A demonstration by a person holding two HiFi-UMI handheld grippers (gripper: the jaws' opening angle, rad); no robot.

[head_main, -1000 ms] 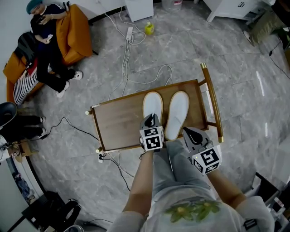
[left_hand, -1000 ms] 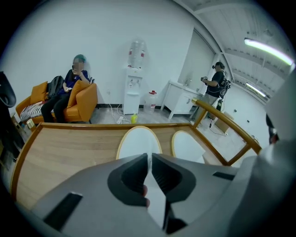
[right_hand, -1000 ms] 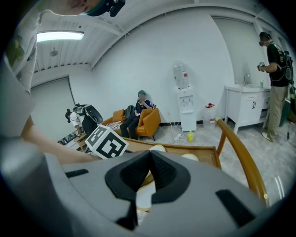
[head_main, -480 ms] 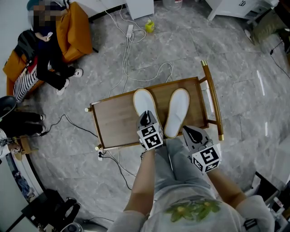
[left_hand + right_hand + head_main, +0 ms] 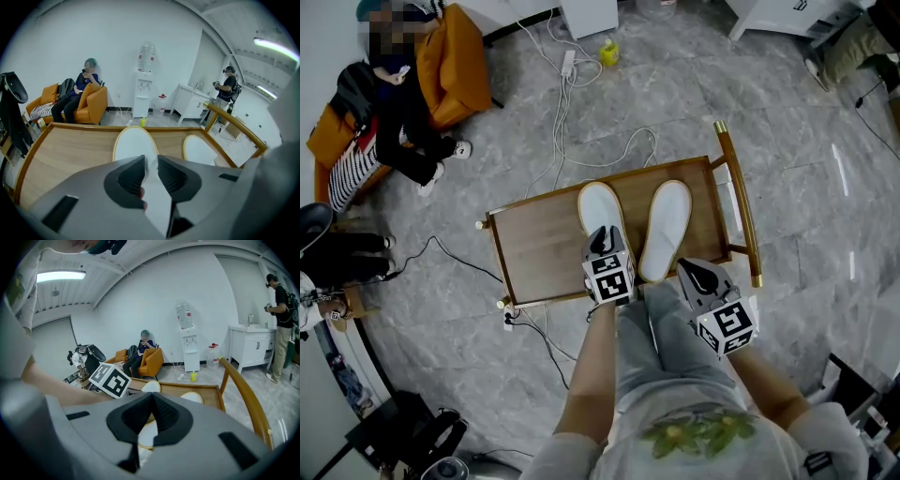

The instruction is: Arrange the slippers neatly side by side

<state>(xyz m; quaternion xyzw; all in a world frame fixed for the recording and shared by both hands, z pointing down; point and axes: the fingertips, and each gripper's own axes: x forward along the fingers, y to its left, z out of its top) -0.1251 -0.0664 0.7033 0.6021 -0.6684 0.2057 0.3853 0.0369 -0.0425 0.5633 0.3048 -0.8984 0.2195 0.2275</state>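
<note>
White and soft-looking, the two slippers are lying soles-down on a wooden tray table, toes pointing away from the person. Each one is a long oval with a rounded toe and a thin cream rim. The left slipper is sitting near the middle of the board. The right slipper is lying a little apart from it, closer to the curved wooden rail. Their toes are splaying slightly outward, so the pair is looking close to parallel but not quite matched.

The left gripper is angling down onto the heel of the left slipper, probably because that thin edge is the easiest place to pinch and steer it. Its jaws have just been opening. They are now standing slightly apart with the white heel fabric between them, and the grip appears to be letting go rather than clamping. That suggests this slipper is being set down where it lies.

The right gripper is hovering just off the near edge beside the right slipper's heel, jaws closed together on nothing, seemingly waiting its turn.

Smooth varnished wood should be letting the slippers slide easily. Grey stone-patterned flooring with loose white cables is surrounding the table
</note>
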